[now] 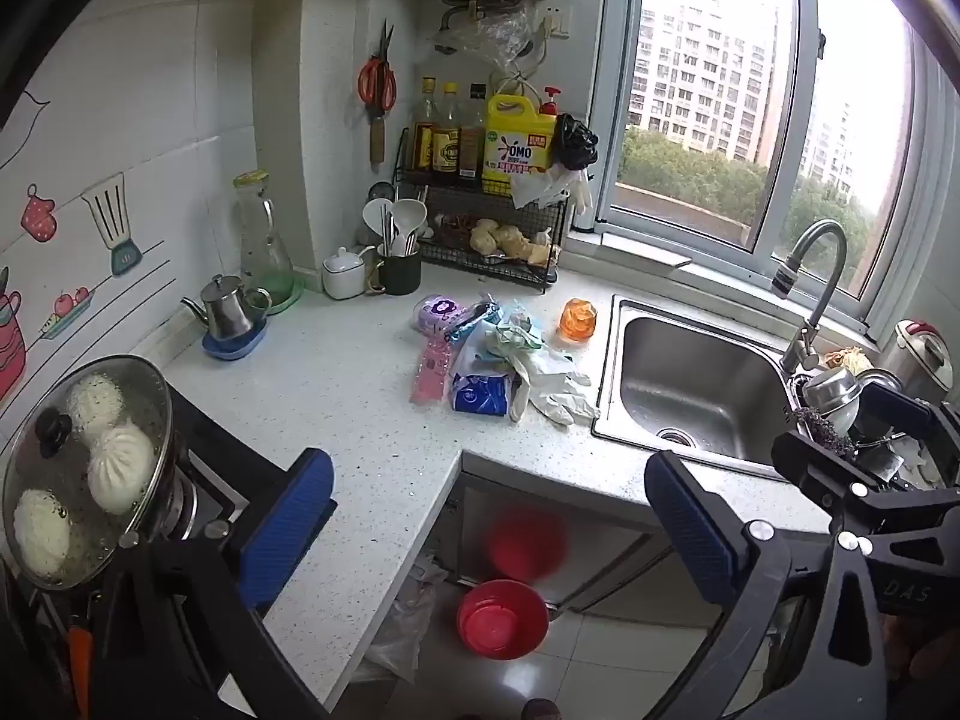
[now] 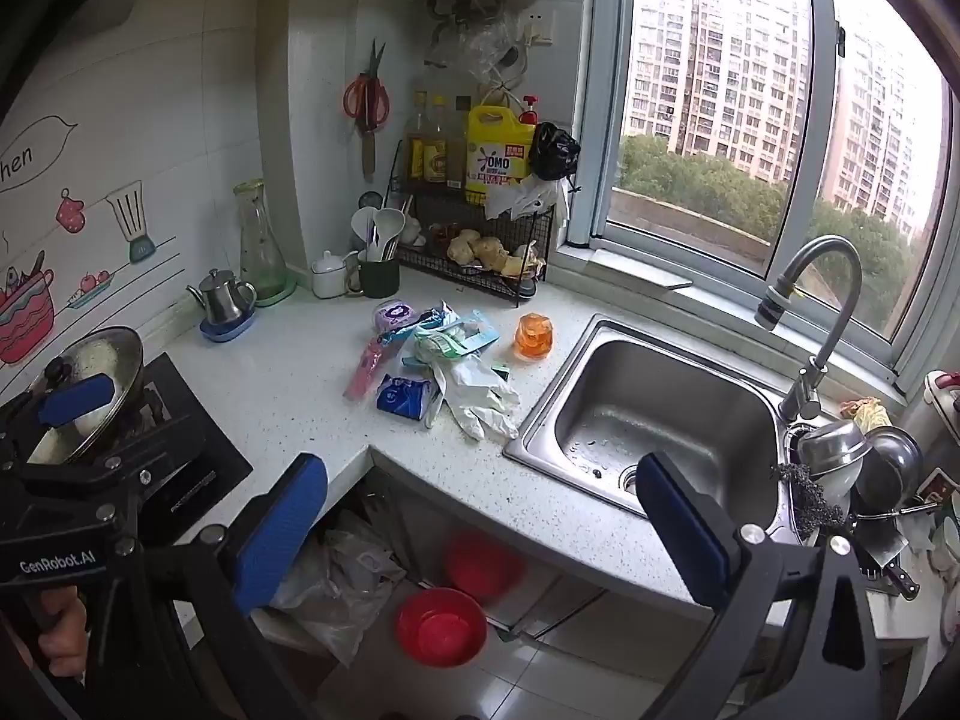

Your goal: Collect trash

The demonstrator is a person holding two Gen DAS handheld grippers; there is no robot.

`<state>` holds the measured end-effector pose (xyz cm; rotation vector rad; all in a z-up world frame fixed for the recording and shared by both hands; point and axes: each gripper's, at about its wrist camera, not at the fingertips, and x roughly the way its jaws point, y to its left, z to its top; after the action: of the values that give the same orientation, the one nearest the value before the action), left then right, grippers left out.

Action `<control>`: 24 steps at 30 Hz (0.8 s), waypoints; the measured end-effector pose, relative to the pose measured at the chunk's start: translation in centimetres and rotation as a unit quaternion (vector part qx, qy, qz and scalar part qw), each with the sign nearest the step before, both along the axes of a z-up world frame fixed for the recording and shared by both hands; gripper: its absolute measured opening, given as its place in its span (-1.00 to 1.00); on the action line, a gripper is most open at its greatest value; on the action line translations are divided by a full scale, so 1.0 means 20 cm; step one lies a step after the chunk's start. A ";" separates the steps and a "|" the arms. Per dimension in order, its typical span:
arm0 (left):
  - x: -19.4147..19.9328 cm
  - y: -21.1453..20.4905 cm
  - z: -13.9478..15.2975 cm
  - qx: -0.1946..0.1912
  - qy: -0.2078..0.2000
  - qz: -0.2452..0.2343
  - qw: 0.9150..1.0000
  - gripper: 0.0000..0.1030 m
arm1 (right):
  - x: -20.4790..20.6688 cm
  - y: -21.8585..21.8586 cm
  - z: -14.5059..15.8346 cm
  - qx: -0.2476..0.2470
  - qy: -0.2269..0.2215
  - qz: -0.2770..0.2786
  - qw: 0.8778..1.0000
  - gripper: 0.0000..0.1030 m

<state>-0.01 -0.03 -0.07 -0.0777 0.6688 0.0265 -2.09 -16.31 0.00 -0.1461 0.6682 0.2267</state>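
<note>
A pile of trash lies on the white counter left of the sink: a white rubber glove point(image 1: 549, 384) point(image 2: 480, 396), a blue wrapper point(image 1: 480, 394) point(image 2: 403, 397), a pink wrapper point(image 1: 430, 371) point(image 2: 365, 371), a purple packet point(image 1: 436, 313) point(image 2: 393, 316) and an orange plastic cup point(image 1: 578, 319) point(image 2: 534, 336). A red bin point(image 1: 503, 618) point(image 2: 441, 627) stands on the floor below the counter edge. My left gripper point(image 1: 489, 531) is open and empty, well short of the pile. My right gripper point(image 2: 483, 528) is open and empty, above the counter edge.
The steel sink point(image 1: 690, 387) point(image 2: 654, 414) with its tap point(image 2: 810, 324) is on the right, dishes point(image 2: 858, 462) beside it. A lidded pan of buns point(image 1: 78, 468) sits on the stove at left. A kettle point(image 1: 225, 309), a bottle rack point(image 1: 486, 204) and a plastic bag point(image 2: 336, 588) are nearby.
</note>
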 end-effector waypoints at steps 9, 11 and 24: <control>-0.02 0.00 -0.01 -0.006 0.007 -0.001 1.000 1.00 | -0.04 0.01 -0.01 -0.002 0.007 -0.001 1.000 0.99; -0.03 0.01 -0.01 -0.012 0.009 -0.002 1.000 1.00 | -0.04 0.00 -0.01 0.002 0.012 0.003 1.000 0.99; -0.03 0.01 -0.02 -0.014 0.017 -0.015 1.000 1.00 | -0.02 0.02 -0.02 -0.017 0.022 0.001 1.000 0.99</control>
<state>-0.65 0.25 -0.52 -0.0939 0.7044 -0.0099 -2.59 -15.84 -0.41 -0.1740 0.7163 0.2214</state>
